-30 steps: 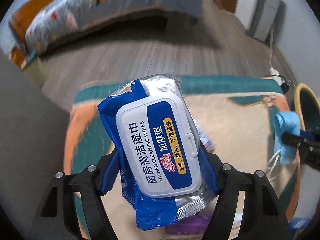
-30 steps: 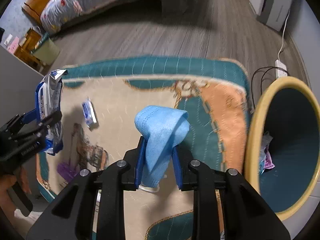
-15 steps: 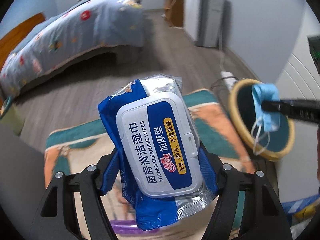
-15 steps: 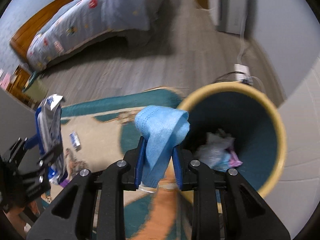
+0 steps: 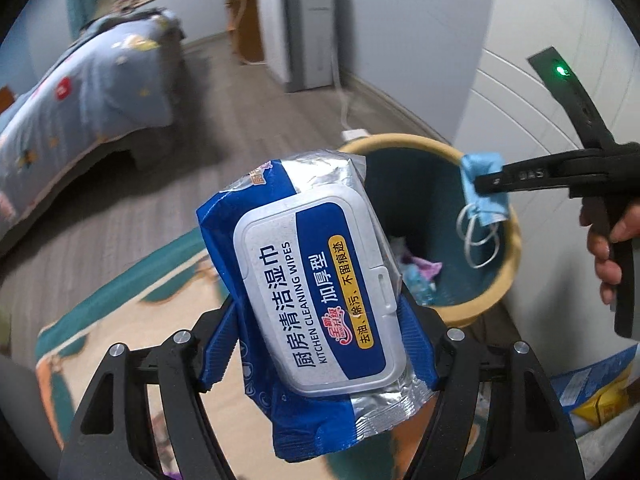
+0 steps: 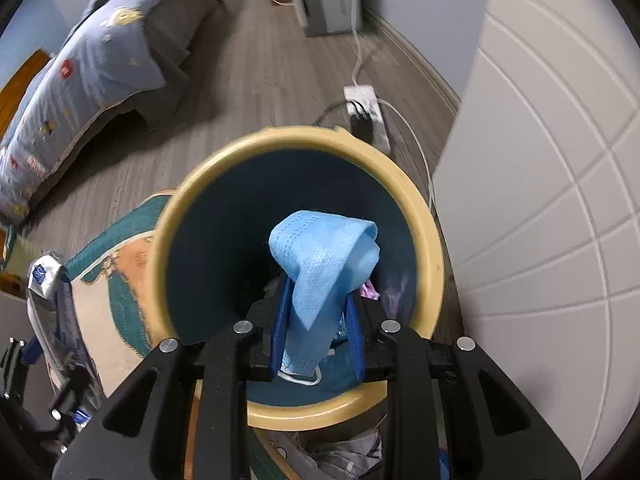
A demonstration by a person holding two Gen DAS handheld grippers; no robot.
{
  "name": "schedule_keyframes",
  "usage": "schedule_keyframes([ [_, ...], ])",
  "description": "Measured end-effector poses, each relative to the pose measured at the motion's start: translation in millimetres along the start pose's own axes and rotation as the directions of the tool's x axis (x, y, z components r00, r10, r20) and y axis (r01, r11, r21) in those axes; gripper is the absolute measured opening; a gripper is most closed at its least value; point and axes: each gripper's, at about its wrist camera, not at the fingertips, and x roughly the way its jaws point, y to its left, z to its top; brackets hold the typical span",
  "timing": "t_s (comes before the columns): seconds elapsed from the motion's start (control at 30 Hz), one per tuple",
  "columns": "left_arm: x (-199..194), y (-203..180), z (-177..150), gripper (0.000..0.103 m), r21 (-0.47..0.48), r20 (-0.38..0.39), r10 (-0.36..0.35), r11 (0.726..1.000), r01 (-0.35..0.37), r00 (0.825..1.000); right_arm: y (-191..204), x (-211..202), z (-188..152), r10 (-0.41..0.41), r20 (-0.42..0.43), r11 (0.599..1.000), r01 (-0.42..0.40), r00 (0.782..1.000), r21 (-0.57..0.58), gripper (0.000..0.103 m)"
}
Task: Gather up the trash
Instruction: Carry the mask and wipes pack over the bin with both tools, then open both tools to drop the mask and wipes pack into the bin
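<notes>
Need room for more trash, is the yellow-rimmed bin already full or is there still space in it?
Still space. The bin holds only some crumpled scraps at the bottom; its teal inner wall shows bare above them.

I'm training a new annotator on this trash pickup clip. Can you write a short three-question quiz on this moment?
1. What does the left gripper hold?
2. True or false: the right gripper holds its face mask over the bin.
3. The bin is: A) empty, B) already holding some trash.

Key: 1. The wipes pack. 2. True. 3. B.
</notes>
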Motion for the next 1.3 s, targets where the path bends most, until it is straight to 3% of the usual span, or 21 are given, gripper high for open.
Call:
schedule_keyframes([
  [0.3, 44.4, -41.4, 22.1, 0.078, 0.042, 0.011, -0.054, 0.998, 0.054, 0.998, -7.7, 13.1, 0.9, 0.001, -0.025, 1.0, 0.0, 1.0, 0.023, 0.028],
  [0.47, 46.7, -49.2, 25.7, 0.09, 0.056, 0.044, -0.048, 0.997, 0.046, 0.998, -6.9, 10.8, 2.5, 0.006, -0.011, 1.0, -0.006, 1.0, 0.011, 0.053],
  [0.6, 43.0, -44.1, 26.3, 0.093, 0.035, 0.056, -0.042, 0.999, 0.04, 0.998, -5.7, 7.7, 4.4, 0.004, 0.003, 1.0, -0.005, 1.0, 0.009, 0.059],
  [0.73, 36.3, -34.7, 24.9, 0.095, 0.001, 0.054, -0.032, 0.999, 0.032, 0.998, -0.3, 5.3, 4.4, 0.004, 0.007, 1.0, -0.004, 1.0, -0.006, 0.072],
  [0.83, 26.3, -25.8, 20.7, 0.096, -0.015, 0.054, -0.02, 1.0, 0.021, 0.998, 5.4, -1.2, 4.4, 0.009, 0.02, 1.0, -0.009, 1.0, -0.024, 0.086],
  [0.93, 13.8, -13.1, 14.7, 0.096, -0.023, 0.053, 0.003, 1.0, -0.001, 0.999, 13.6, -9.0, 4.4, 0.01, 0.04, 0.999, -0.008, 0.999, -0.046, 0.093],
  [1.3, -80.2, 65.5, -19.2, 0.097, -0.107, 0.048, 0.104, 0.989, -0.098, 0.993, 90.2, -37.9, -7.0, 0.048, 0.089, 0.978, -0.028, 0.995, -0.208, 0.097],
])
